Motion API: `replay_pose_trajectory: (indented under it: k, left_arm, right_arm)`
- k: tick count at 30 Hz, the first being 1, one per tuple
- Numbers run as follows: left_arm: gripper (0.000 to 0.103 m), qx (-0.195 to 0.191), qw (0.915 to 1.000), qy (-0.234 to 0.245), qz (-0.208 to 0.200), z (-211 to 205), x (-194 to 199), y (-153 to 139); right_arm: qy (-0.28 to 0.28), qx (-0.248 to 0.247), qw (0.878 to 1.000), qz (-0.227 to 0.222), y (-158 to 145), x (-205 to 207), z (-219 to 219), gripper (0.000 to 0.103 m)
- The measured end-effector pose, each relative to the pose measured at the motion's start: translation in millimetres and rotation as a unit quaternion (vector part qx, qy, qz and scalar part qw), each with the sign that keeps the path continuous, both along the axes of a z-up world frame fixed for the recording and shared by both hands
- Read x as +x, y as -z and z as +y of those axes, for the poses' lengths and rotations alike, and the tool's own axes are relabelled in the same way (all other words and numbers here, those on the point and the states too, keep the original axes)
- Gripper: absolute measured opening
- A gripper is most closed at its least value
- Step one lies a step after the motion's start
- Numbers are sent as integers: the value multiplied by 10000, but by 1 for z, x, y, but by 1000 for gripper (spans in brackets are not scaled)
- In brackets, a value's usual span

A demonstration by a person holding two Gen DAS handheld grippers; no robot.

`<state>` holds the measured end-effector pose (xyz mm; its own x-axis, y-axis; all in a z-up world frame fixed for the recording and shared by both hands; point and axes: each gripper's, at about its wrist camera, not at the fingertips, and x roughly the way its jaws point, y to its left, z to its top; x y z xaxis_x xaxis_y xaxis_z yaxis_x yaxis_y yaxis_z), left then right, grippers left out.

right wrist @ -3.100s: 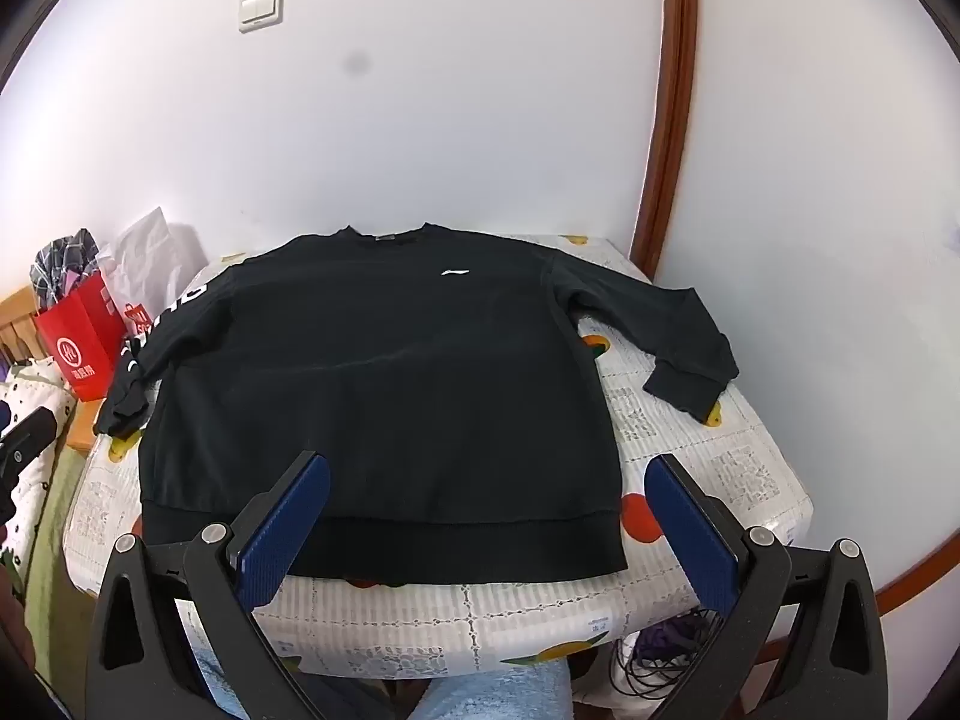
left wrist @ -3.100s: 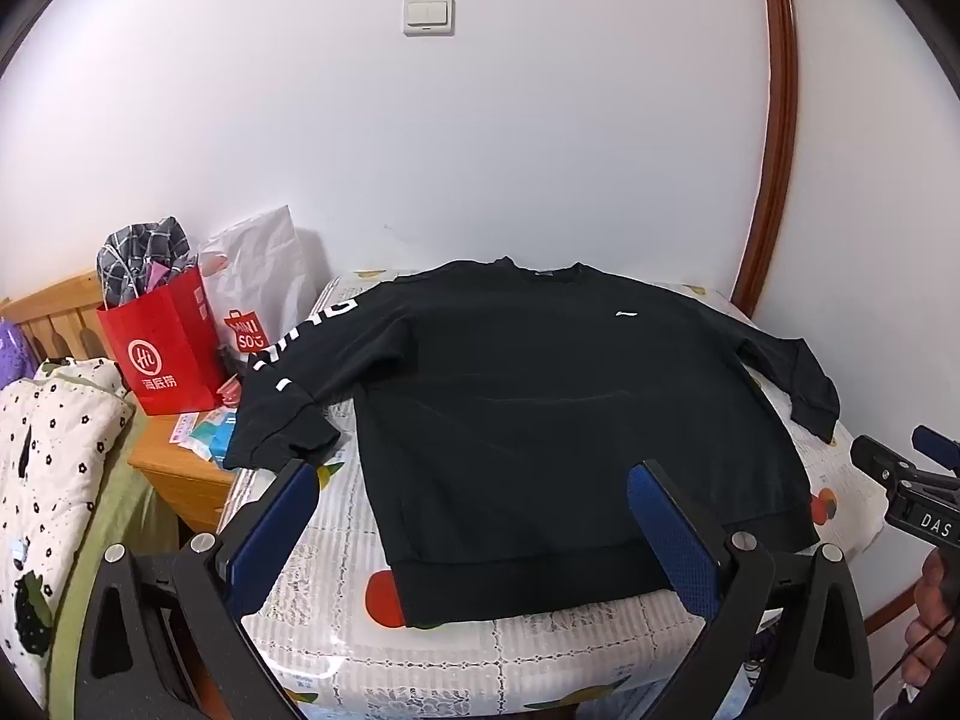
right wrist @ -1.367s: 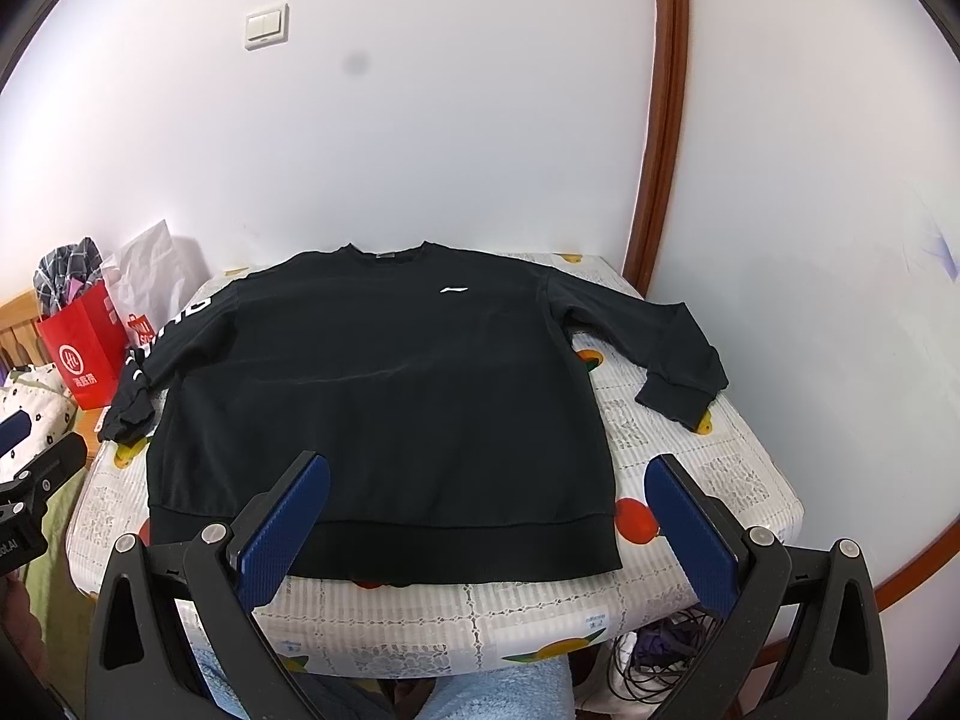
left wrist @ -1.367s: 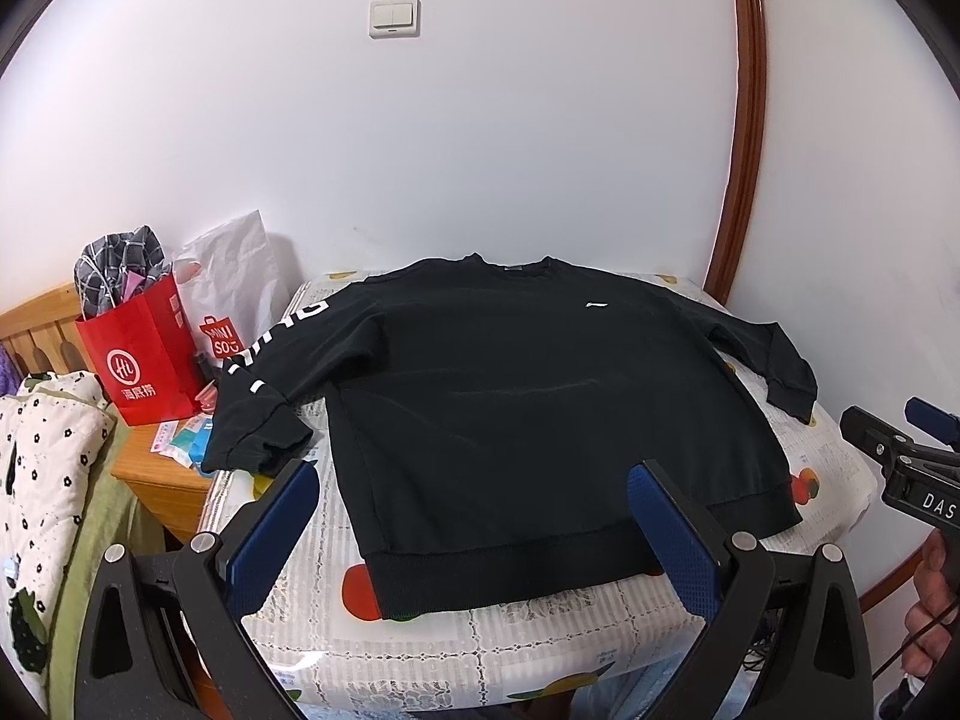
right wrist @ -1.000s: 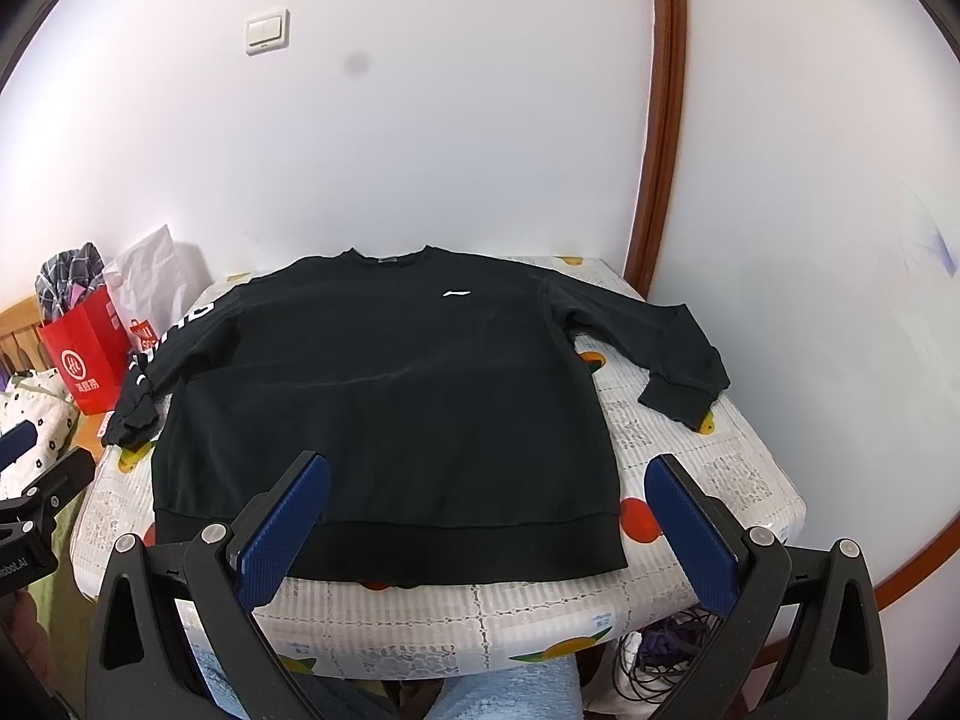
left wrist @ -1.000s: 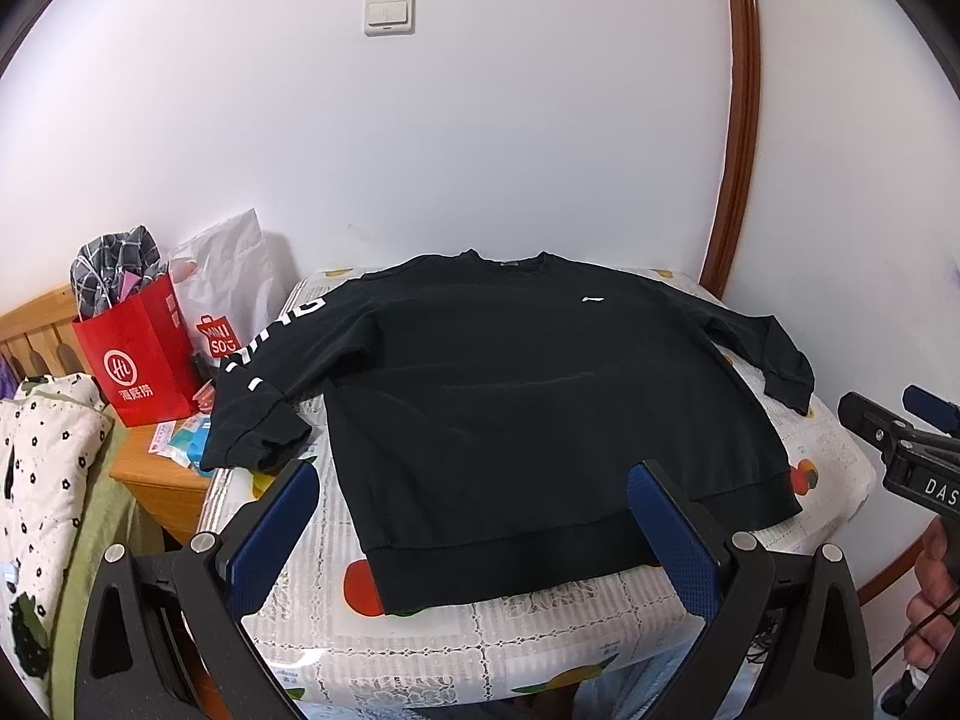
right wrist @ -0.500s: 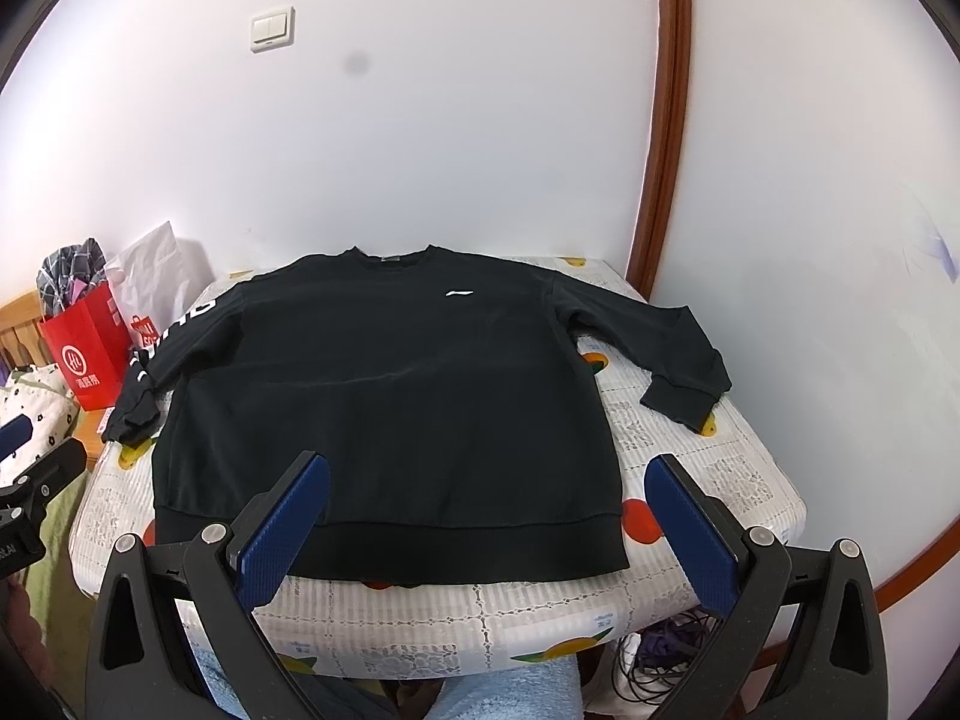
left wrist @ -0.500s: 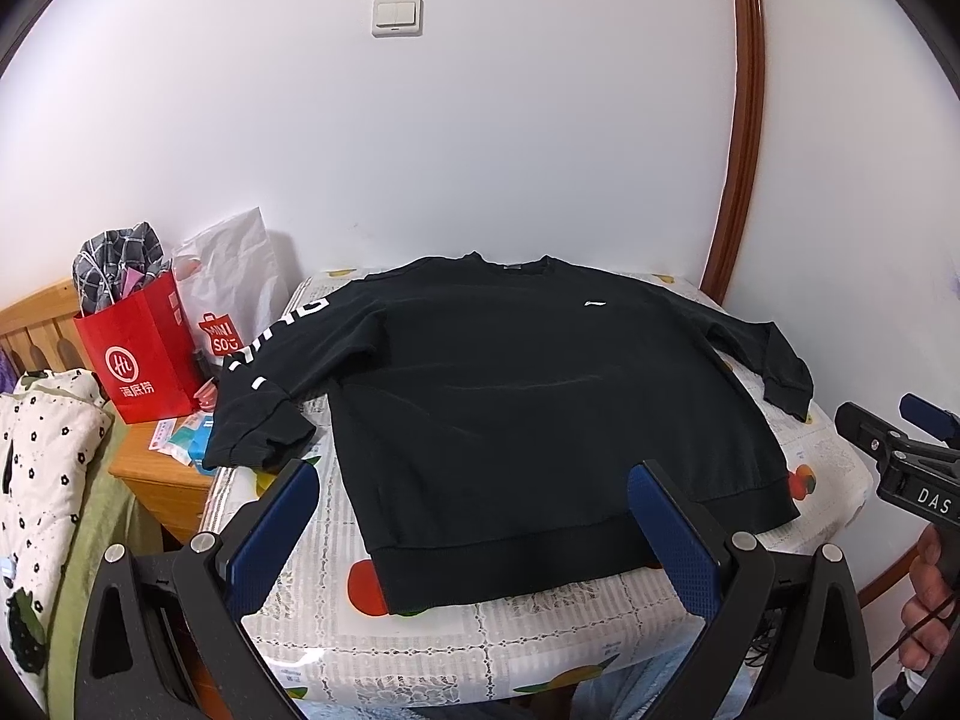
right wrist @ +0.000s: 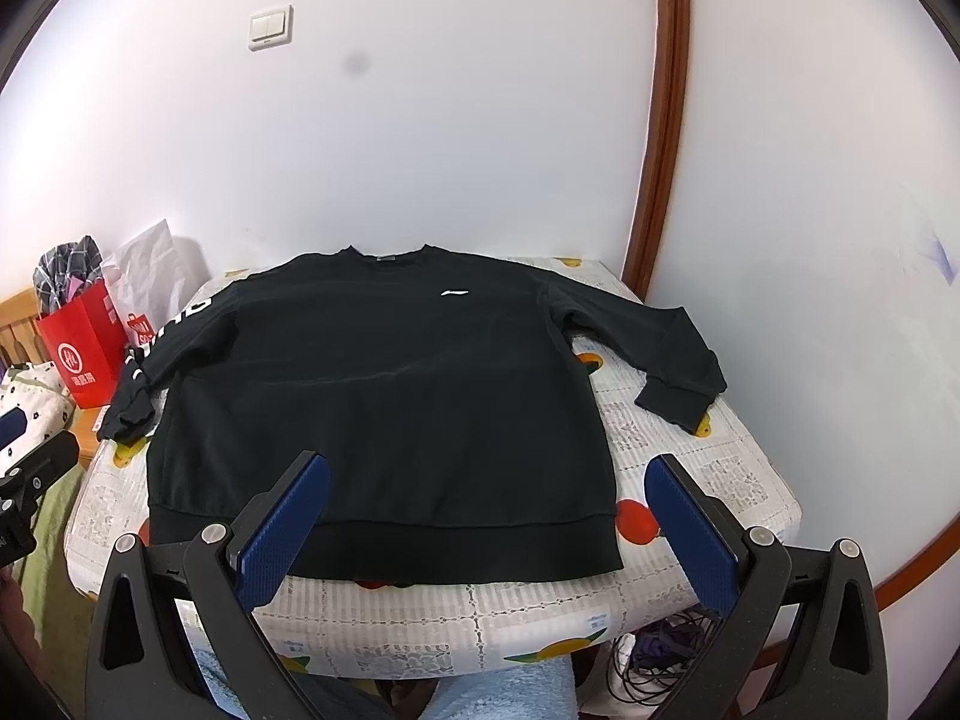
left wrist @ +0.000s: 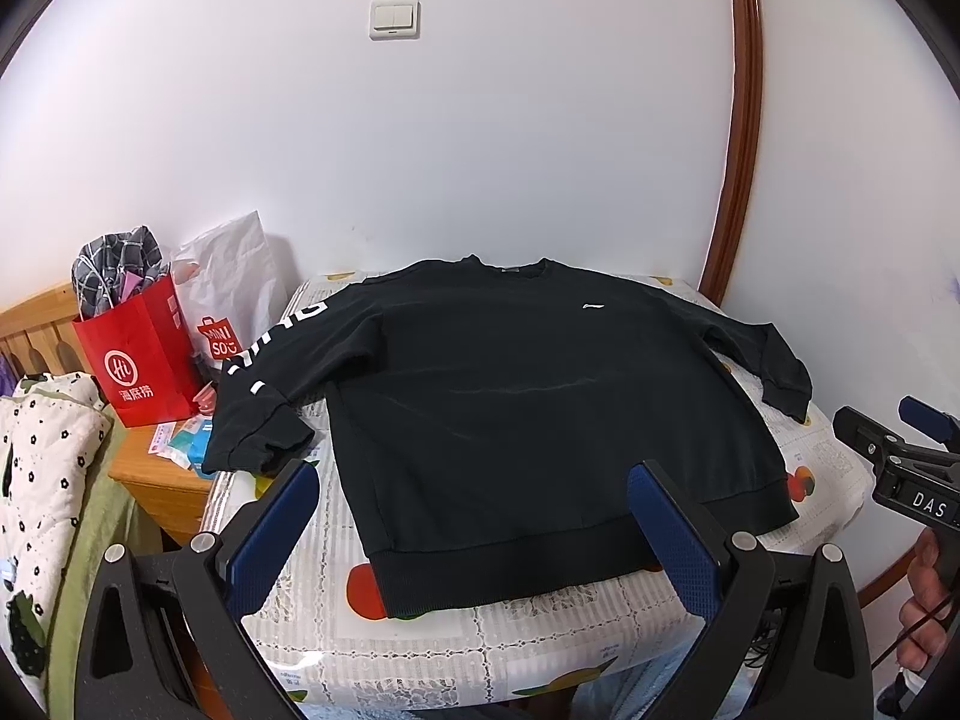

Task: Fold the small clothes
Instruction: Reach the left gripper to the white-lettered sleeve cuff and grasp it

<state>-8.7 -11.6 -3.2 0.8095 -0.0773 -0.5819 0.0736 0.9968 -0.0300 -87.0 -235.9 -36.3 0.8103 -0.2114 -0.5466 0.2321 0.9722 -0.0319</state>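
1. A black sweatshirt (right wrist: 384, 414) is laid flat, front up, on a table w/ a fruit-print cover (right wrist: 720, 480); the collar is at the wall side, the hem band at the near edge.
2. Both sleeves are spread out from the sweatshirt body. The sleeve w/ white letters (left wrist: 270, 360) hangs a bit over the table edge on one side; the plain sleeve (right wrist: 660, 348) is rested on the cover at the other side.
3. The left gripper (left wrist: 474, 534) is held above the near hem of the sweatshirt, fingers spread wide, nothing is grasped.
4. The right gripper (right wrist: 486, 522) is held also over the near hem, fingers released and wide apart, not touching the cloth.
5. Beside the lettered sleeve, a red paper bag (left wrist: 141, 360) and a white plastic bag (left wrist: 234, 288) are seen on a wooden nightstand (left wrist: 162, 480).
6. A light switch (left wrist: 394, 18) is fixed on the white wall behind the sweatshirt; a brown door frame (right wrist: 660, 150) is seen near the plain sleeve side.
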Motion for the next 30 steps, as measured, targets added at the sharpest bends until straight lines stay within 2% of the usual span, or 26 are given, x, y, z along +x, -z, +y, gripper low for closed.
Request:
replay_pose_trajectory:
  k: [6, 14, 21, 30]
  left_arm:
    - [103, 55, 10000, -11, 9, -2, 13, 1]
    - [103, 76, 9996, -138, 232, 15, 39, 22]
    - [101, 93, 9970, -423, 637, 47, 74, 55]
    - [96, -14, 9892, -914, 1142, 100, 122, 103]
  right_arm:
    - [23, -21, 10000, 39, 5, 4, -2, 103]
    - [-86, -3, 9997, 219, 18, 28, -3, 103]
    - [-118, 80, 9985, 524, 42, 59, -7, 103]
    - [-248, 113, 9952, 944, 79, 107, -3, 103]
